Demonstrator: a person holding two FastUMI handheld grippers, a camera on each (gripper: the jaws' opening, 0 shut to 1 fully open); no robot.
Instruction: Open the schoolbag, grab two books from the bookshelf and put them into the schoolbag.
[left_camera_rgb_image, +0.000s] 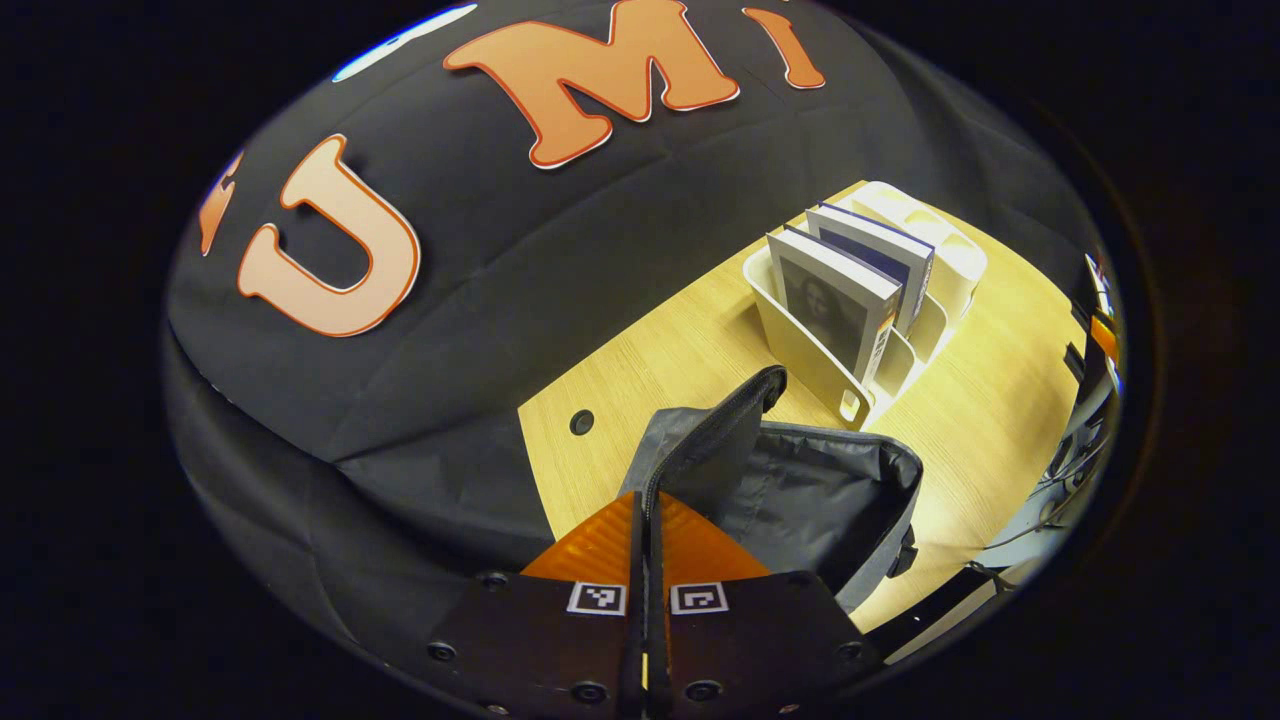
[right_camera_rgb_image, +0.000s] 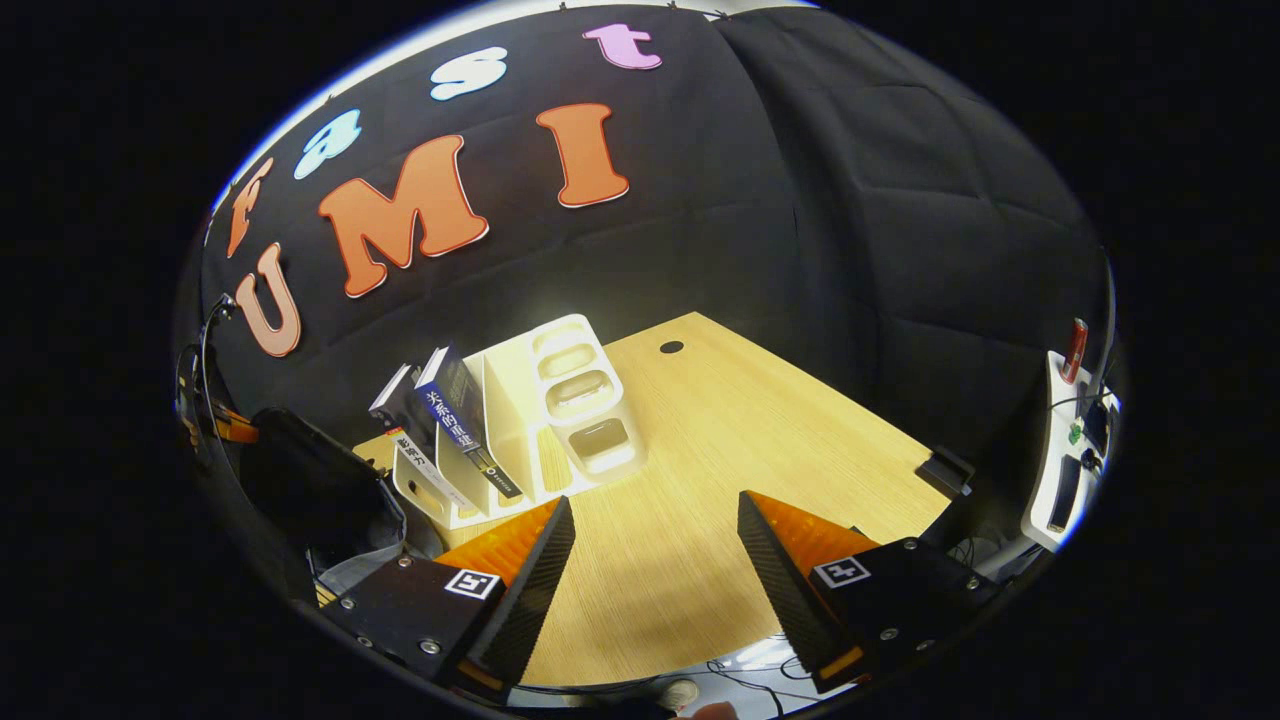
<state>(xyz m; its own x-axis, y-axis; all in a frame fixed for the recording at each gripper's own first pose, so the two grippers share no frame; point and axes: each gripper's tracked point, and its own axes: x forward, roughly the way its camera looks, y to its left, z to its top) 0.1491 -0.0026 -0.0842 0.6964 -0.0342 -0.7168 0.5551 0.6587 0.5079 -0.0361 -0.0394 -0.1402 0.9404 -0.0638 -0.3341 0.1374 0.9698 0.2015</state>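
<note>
Left gripper (left_camera_rgb_image: 645, 520) is clamped on the zipper-edged flap of the schoolbag (left_camera_rgb_image: 800, 500), both fingers pressing the fabric and lifting it — the bag's mouth gapes, so opening looks largely done. The bookshelf (left_camera_rgb_image: 820, 355) stands just behind the schoolbag on the table (left_camera_rgb_image: 1000, 420). Both books (left_camera_rgb_image: 850, 295) sit upright in the bookshelf's near slots, neither yet taken. Right gripper (right_camera_rgb_image: 655, 545) is spread wide and empty, hovering over bare table just beside the bookshelf. Left to do: fetch both books, load the schoolbag.
</note>
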